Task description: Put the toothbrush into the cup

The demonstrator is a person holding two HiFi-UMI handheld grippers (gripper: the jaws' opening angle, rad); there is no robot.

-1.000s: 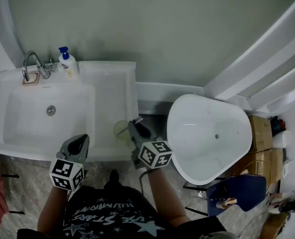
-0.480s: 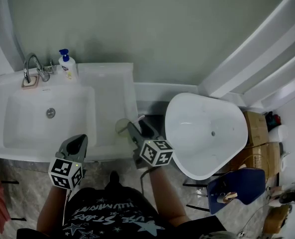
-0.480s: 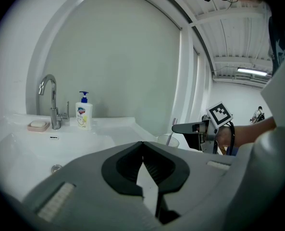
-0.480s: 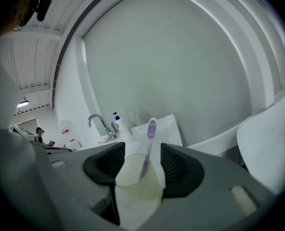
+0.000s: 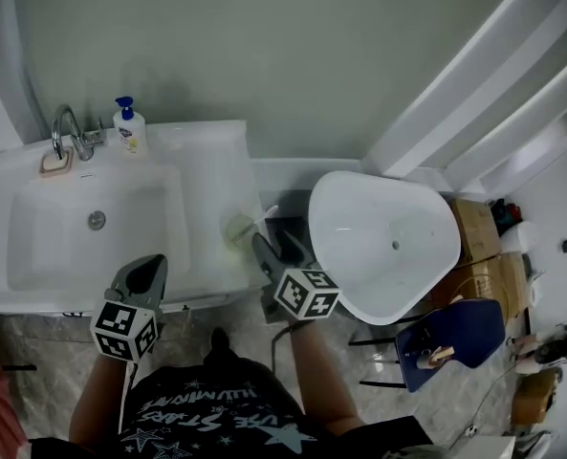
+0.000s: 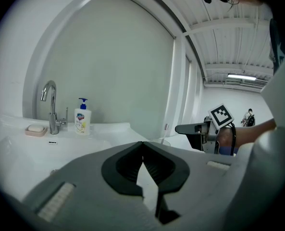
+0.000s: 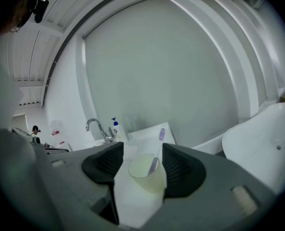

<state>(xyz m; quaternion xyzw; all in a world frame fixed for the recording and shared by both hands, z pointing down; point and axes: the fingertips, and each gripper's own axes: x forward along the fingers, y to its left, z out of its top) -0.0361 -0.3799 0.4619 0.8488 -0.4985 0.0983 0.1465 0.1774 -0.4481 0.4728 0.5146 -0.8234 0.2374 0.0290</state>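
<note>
Has let go with the right gripper: a second ago narrowed and right up against the cup, now drawn back toward the near side, just off it. Jaws wide and opening further, pressing on nothing, with the cup showing in the gap between them in the right gripper view. Cup upright on the flat right wing of the washbasin, close to its right edge. Left the toothbrush standing in the cup, head up, leaning right over the rim. Keeps the left gripper closed and empty at the near edge of the basin, much as before, well left of the cup. At the far left, unmoved: tap and soap bottle.
</note>
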